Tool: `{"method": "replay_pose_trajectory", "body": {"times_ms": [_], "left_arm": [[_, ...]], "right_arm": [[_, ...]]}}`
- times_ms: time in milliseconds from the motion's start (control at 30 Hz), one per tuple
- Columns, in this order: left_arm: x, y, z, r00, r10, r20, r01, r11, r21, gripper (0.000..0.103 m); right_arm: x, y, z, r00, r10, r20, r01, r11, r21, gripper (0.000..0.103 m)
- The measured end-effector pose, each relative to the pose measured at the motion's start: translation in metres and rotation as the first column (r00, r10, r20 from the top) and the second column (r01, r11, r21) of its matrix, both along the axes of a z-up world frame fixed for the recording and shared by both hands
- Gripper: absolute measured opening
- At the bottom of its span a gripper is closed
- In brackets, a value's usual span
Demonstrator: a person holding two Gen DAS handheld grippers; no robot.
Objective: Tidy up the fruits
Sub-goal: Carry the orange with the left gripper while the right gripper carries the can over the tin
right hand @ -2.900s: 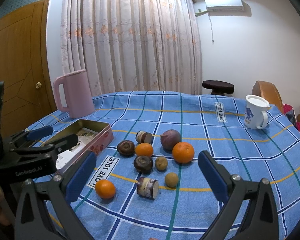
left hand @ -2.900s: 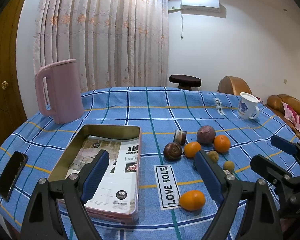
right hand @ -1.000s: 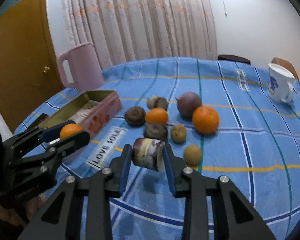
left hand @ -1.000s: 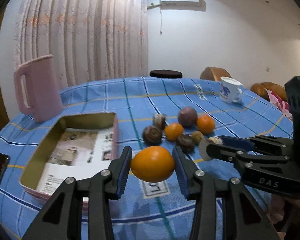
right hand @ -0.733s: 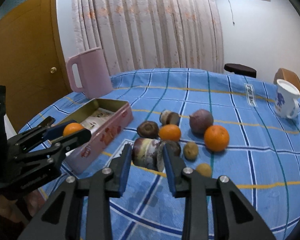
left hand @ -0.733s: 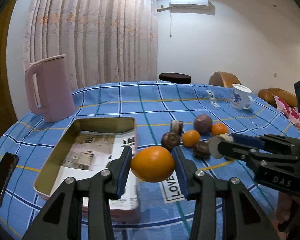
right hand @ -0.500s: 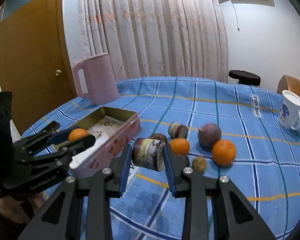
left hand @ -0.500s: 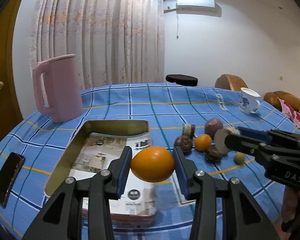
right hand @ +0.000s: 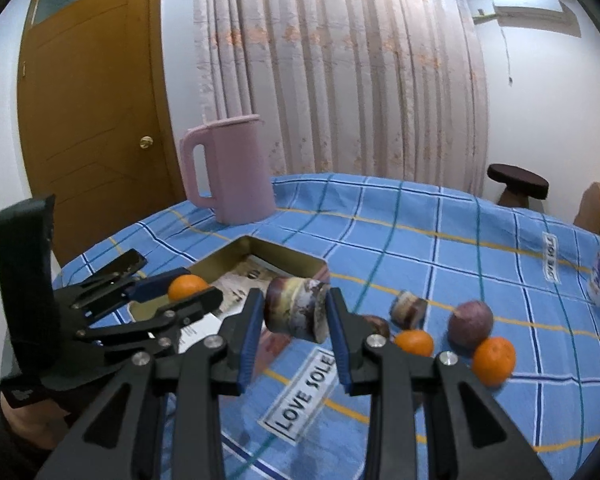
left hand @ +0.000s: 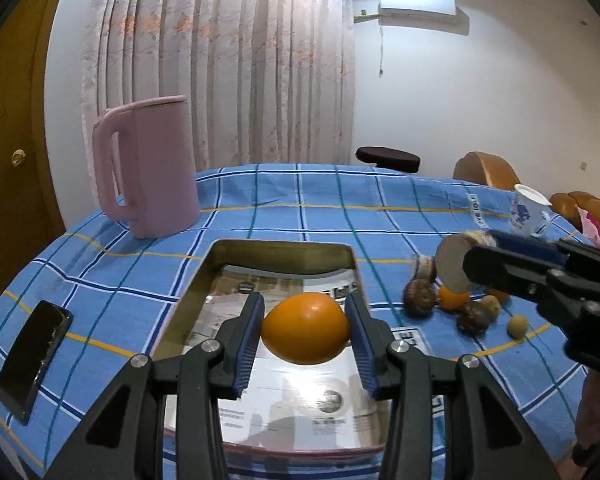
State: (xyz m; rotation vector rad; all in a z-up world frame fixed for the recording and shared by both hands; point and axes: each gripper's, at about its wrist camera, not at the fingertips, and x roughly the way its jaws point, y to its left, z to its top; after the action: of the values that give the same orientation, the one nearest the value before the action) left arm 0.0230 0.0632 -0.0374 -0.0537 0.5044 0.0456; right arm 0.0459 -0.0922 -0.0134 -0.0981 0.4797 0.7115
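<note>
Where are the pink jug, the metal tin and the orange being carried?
pink jug (left hand: 156,168), left wrist view, on the middle of its body.
metal tin (left hand: 284,258), left wrist view, on its far inner wall.
orange (left hand: 305,334), left wrist view, on its front, between the fingers.

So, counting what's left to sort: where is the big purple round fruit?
In the right wrist view, the big purple round fruit sits on the blue checked tablecloth, right of centre, beside two oranges.

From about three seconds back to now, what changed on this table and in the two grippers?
Both grippers were open then. The left gripper took the orange and carried it over the open tin; the right gripper lifted the cut purple fruit piece toward it. The pink jug, phone and other fruit stayed put.
</note>
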Motion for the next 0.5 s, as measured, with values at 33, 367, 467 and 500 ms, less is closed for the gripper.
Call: {"method": "replay_pose_trajectory", "body": {"times_ms": [33,367,467,500], "left_arm": [[0.001,0.002,0.000,1.000,0.003,-0.004,-0.003,1.000,-0.003,0.044],[0.012,0.022,-0.002,0.999,0.033,-0.022,-0.033,0.999,0.000,0.044],[0.020,0.031,-0.005,0.998,0.040,-0.047,-0.041,0.999,-0.010,0.044],[0.021,0.033,-0.006,0.998,0.041,-0.053,-0.042,0.999,-0.013,0.044]], "right_arm": [[0.000,0.003,0.001,1.000,0.007,0.003,-0.007,1.000,-0.002,0.035],[0.009,0.032,0.003,0.998,0.059,0.008,-0.059,0.998,-0.012,0.035],[0.014,0.040,0.000,0.998,0.068,-0.001,-0.068,0.998,-0.018,0.035],[0.017,0.044,-0.002,0.997,0.073,-0.009,-0.073,0.997,-0.019,0.035]]}}
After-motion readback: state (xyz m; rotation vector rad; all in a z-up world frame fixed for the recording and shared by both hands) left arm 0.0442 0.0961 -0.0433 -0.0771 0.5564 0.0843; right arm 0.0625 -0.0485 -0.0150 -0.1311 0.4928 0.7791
